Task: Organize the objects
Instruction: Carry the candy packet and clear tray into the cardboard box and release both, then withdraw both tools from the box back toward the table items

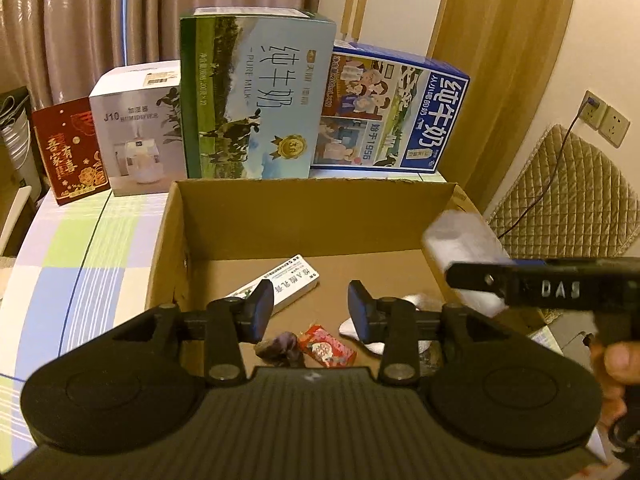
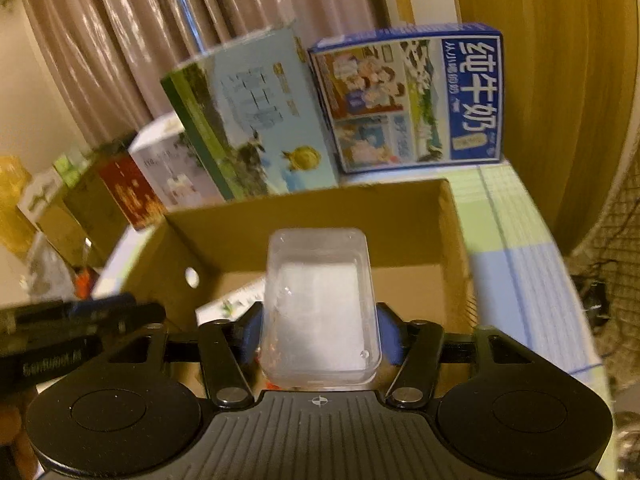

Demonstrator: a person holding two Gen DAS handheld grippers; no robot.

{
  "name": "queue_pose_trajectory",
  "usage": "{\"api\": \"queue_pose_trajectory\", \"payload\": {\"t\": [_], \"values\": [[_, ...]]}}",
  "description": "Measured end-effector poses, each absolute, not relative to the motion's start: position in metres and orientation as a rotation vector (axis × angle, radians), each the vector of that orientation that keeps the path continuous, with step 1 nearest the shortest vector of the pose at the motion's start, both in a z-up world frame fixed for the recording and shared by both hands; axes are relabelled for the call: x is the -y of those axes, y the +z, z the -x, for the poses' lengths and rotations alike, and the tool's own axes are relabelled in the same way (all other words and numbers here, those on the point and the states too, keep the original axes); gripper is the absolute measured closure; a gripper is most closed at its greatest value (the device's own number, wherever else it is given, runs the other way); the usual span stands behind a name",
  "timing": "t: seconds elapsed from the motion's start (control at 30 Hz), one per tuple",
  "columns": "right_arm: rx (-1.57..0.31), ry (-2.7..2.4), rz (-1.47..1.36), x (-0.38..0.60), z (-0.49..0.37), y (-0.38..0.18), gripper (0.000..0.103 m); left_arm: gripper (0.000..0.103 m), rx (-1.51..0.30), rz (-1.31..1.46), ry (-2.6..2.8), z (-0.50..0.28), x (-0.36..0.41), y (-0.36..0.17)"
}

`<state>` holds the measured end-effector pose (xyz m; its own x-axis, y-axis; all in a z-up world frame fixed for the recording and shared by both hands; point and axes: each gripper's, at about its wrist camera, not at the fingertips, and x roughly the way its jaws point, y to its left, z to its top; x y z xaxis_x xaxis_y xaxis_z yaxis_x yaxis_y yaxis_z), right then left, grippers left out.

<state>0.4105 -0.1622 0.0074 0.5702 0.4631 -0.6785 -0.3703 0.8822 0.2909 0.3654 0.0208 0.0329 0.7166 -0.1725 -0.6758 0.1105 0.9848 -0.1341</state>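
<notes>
Right wrist: clear plastic box [image 2: 320, 308] clamped between right claw [image 2: 320, 336] fingers.

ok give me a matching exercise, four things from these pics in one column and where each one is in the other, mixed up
Things:
1. clear plastic case
2. red candy packet
3. blue milk box
4. red gift box

Places:
A. far left of the row of boxes
B. on the cardboard box floor
C. far right of the row of boxes
D. between the right hand-held gripper fingers

Pairs: 1-D, 2-B, 3-C, 4-A
</notes>
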Motion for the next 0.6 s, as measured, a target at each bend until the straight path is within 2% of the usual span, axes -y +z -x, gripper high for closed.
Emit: {"api": "queue_pose_trajectory", "payload": {"t": [0.03,0.17,0.3,0.43,0.6], "values": [[-0.832,0.485,-0.137,0.164,-0.411,0.007,0.023,0.068,-0.754,0.088,-0.154,-0.362,-0.023,0.034],[-0.814,0.488,-0.146,0.171,-0.4,0.012,0.022,0.06,-0.75,0.1,-0.137,-0.345,-0.032,0.037],[-0.805,0.487,-0.15,0.182,-0.379,0.018,0.018,0.056,-0.753,0.127,-0.117,-0.318,-0.04,0.04],[-0.789,0.479,-0.143,0.193,-0.345,0.026,0.012,0.044,-0.737,0.129,-0.098,-0.285,-0.044,0.045],[-0.76,0.467,-0.163,0.211,-0.284,0.032,0.004,0.034,-0.723,0.149,-0.062,-0.234,-0.052,0.049]]}}
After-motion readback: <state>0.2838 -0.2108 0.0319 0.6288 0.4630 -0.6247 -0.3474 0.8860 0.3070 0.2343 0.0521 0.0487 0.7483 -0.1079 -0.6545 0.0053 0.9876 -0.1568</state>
